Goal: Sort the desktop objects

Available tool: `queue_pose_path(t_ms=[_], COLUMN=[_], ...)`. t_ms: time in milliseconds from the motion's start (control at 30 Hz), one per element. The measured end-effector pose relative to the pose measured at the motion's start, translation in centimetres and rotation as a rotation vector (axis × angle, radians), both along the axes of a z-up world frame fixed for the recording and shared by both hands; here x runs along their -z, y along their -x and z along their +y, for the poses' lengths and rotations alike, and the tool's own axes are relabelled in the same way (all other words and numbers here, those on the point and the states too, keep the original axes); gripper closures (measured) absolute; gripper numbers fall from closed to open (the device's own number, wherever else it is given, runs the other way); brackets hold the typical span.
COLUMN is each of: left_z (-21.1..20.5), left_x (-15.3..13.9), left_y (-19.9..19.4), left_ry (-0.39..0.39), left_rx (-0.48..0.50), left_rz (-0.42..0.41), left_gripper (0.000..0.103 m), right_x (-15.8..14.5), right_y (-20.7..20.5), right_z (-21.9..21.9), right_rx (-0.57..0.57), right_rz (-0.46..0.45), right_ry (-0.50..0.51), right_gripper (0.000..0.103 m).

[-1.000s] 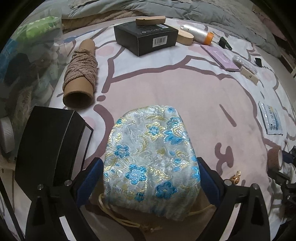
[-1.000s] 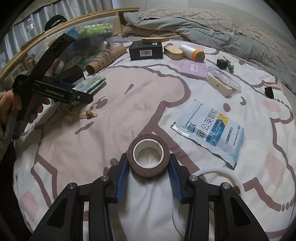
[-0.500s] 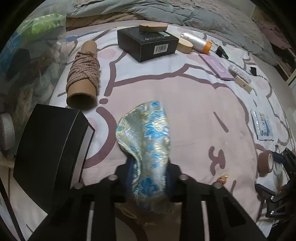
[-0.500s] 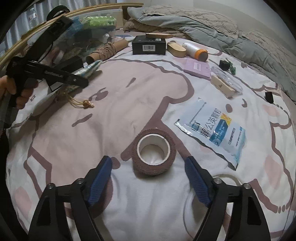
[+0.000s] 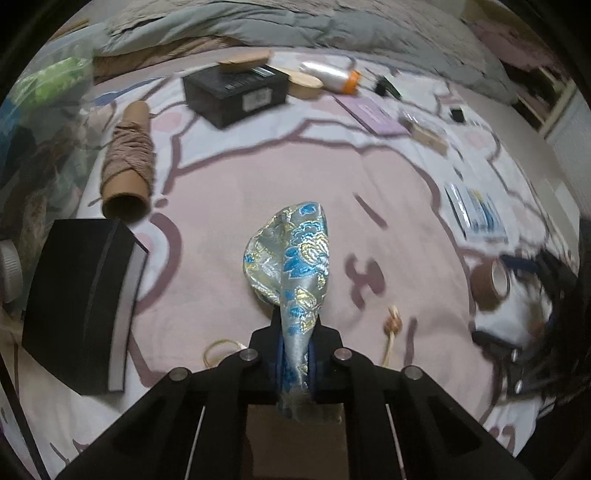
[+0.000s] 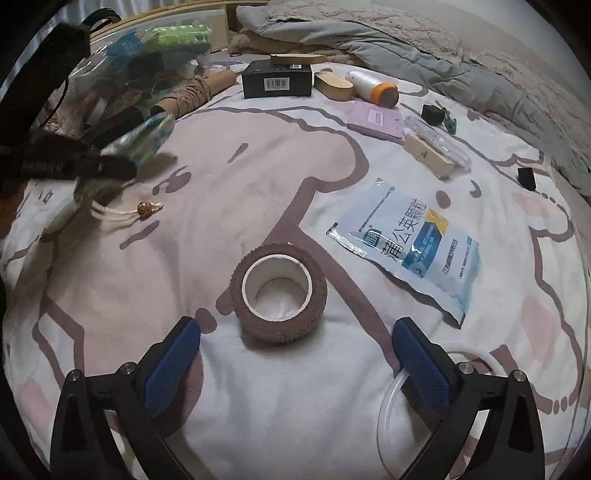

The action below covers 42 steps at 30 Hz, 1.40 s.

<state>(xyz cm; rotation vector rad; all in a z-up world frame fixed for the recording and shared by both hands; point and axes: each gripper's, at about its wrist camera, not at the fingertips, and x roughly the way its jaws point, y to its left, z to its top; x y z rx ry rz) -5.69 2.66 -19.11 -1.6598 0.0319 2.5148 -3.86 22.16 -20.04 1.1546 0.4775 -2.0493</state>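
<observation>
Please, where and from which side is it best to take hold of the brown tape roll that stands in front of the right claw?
Grip the brown tape roll across its outer wall, coming from above and slightly behind. It lies flat with its hole upward, so the curved sides are free. The right claw is open, one blue pad on each side, likely wide enough.

- A bedroom in a home: the work surface is a bed with a pink cartoon-print sheet (image 6: 229,177).
- A rumpled grey quilt (image 6: 369,33) lies at its far edge.
- Small household items lie scattered on the sheet.
</observation>
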Motion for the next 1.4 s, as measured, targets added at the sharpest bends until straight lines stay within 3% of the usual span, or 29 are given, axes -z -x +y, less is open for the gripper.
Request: queue_pose_path(t_ms=[233,267,300,367,533,633,700,900,1200,1400], left_z=[1.0,1.0,0.8,0.5,-0.6,-1.2,-1.1,-0.5,0.8,0.9], left_x=[0.8,0.8,0.6,0.0,-0.9,-0.9,-0.9,0.6,0.4,1.4], left_y=[-0.9,-0.8,-0.8,-0.7,-0.1,0.3,0.4,0.3,0.5,0.7], left_ry=[0.035,0.049,0.06,0.044,-0.087,-0.171,-0.181,-0.096,0.014,-0.016], left_rx=[0.036,0.021,0.011,0.006,-0.005,-0.019,-0.019,-0.017,0.041,0.048], left_rz=[-0.009,-0.01,-0.007,0.008,-0.025,-0.069,-0.08,-0.113,-0.069,-0.123], left_gripper=[0.089,0.077,0.056,0.038,0.038,0.027,0.017,0.014,0.014,0.014], right_x=[0.3,0.3,0.3,0.3,0.3,0.3,0.4,0.4,0.5,0.7], right_y=[0.2,0.3,0.3,0.4,0.3,0.3,0.3,0.2,0.2,0.3], right_z=[-0.2,-0.2,-0.2,-0.1,-0.1,-0.1,-0.2,-0.1,-0.2,0.0], right_rx=[-0.003,-0.003,-0.003,-0.003,-0.003,-0.003,-0.003,-0.002,-0.002,0.0], right_rz=[-0.013,-0.013,-0.016,-0.019,-0.017,-0.019,-0.018,-0.018,-0.021,-0.025], right_ry=[-0.018,-0.015,-0.013,-0.013,-0.014,-0.012,-0.014,-0.012,-0.011,-0.001], right_gripper=[0.0,0.0,0.0,0.0,0.0,0.0,0.0,0.0,0.0,0.0])
